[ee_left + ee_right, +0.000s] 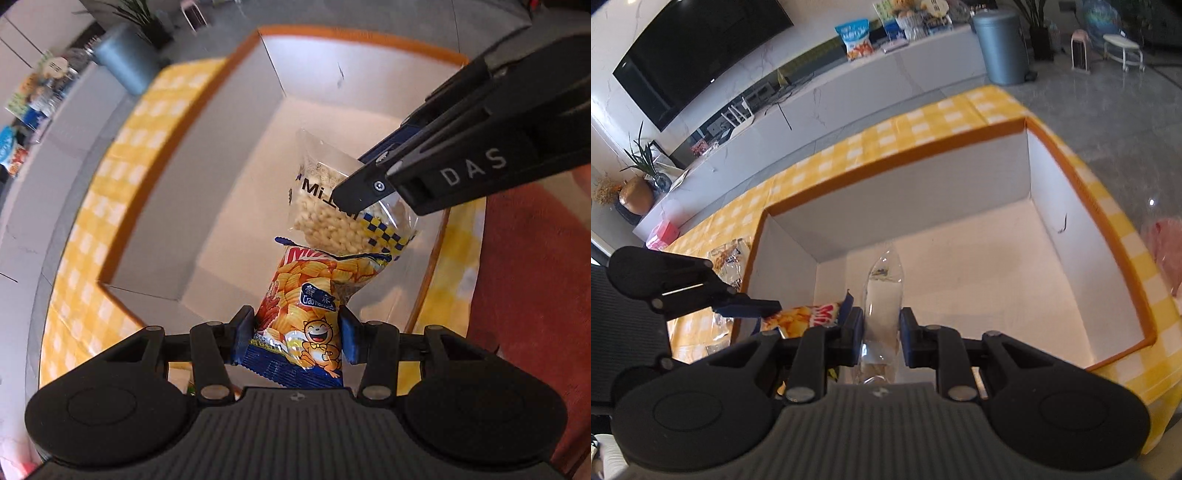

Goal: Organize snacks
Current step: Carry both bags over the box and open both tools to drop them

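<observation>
My left gripper (297, 334) is shut on an orange crab-flavour chip bag (306, 302) and holds it over the near end of an open white box with an orange rim (207, 122). My right gripper (881, 328) is shut on a clear bag of pale puffed snacks (882, 291), also above the box interior. In the left wrist view the right gripper (373, 188) comes in from the right, clamping that clear bag (332, 221) just above the chip bag. In the right wrist view the left gripper (753, 308) holds the chip bag (805, 315) at the box's left wall.
The box sits on a yellow checked tablecloth (923, 118). More snack packets (727, 258) lie on the cloth left of the box. A red rug (532, 295) lies right of the table. A grey bin (999, 44) and a long white TV bench (849, 92) stand behind.
</observation>
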`<state>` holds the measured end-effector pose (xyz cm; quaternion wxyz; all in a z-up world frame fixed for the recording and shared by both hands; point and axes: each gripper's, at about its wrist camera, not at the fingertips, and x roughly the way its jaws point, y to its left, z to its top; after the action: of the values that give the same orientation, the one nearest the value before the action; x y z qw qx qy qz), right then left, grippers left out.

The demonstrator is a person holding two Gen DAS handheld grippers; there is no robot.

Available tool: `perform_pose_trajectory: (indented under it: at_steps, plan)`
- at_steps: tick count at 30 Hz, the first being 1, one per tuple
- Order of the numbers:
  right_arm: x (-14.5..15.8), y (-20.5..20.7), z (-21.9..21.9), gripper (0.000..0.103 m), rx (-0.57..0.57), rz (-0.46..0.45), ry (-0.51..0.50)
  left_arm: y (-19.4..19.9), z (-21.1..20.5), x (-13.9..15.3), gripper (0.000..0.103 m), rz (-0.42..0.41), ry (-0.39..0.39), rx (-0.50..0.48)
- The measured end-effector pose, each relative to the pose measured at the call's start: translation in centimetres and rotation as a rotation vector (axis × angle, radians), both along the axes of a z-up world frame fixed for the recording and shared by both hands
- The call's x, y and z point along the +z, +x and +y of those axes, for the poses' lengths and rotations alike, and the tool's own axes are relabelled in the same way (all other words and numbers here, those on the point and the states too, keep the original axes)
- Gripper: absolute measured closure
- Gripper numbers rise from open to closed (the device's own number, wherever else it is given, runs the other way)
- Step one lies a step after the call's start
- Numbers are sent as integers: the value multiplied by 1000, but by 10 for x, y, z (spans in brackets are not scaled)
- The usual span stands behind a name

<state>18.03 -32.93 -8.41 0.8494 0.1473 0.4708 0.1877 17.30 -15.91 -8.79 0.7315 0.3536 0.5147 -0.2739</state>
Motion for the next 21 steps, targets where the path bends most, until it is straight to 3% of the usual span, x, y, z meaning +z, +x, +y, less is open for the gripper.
perform_pose_trajectory:
  at_steps: [9,15,21]
  plan:
    - [-19,9,9,84,42,81,8,33,11,-8,48,133,-70,90]
    - [-22,13,14,84,52,83,-38,44,20,-10,37,188,-113,127]
    - [-23,15,16,82,61,87,-112,47,37,-2,33,171,-183,173]
